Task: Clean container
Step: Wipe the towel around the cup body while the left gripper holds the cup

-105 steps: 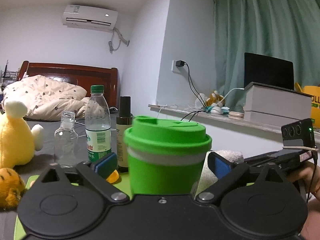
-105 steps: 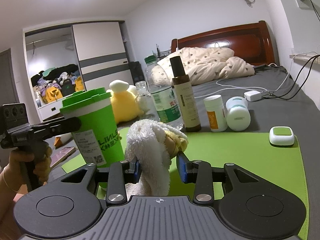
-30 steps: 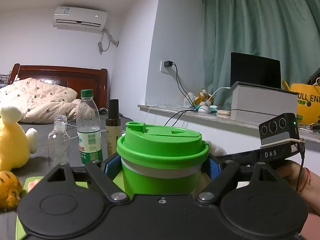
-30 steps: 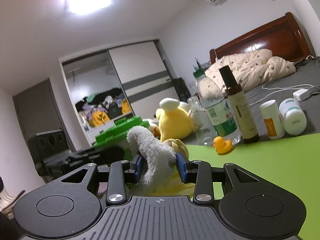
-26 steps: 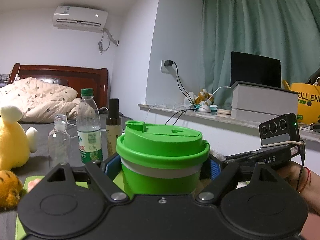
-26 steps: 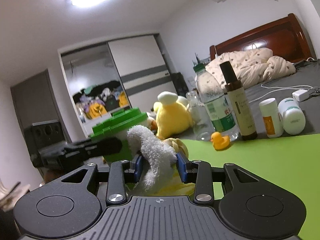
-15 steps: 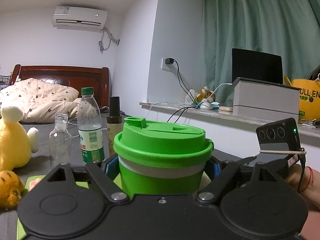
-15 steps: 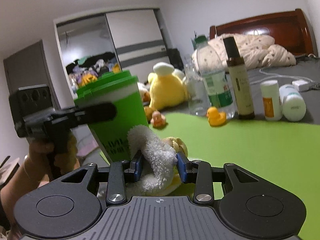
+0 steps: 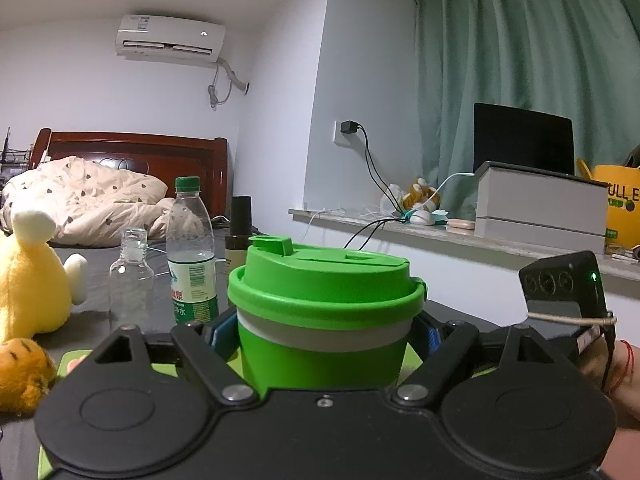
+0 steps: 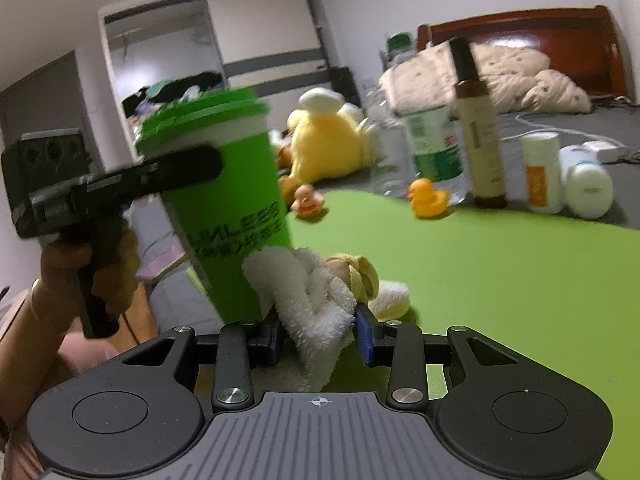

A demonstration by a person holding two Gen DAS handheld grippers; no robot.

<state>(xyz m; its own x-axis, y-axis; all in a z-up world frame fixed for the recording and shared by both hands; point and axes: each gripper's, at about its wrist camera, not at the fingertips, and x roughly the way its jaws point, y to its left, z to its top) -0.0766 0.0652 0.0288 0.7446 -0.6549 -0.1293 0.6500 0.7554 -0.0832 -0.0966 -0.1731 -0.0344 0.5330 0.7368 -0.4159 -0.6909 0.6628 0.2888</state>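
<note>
We now have the green cup (image 9: 324,312) clamped in our left gripper (image 9: 324,336), lifted off the green mat (image 10: 500,280). Our right gripper (image 10: 320,336), pinching the white towel (image 10: 308,292), has dropped beside the cup's wall, so wiping can begin.

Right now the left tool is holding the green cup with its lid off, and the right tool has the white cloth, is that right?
Not quite: the lid is on the cup, as the left wrist view shows. The left tool does hold the cup, and the right tool has the white cloth.
</note>
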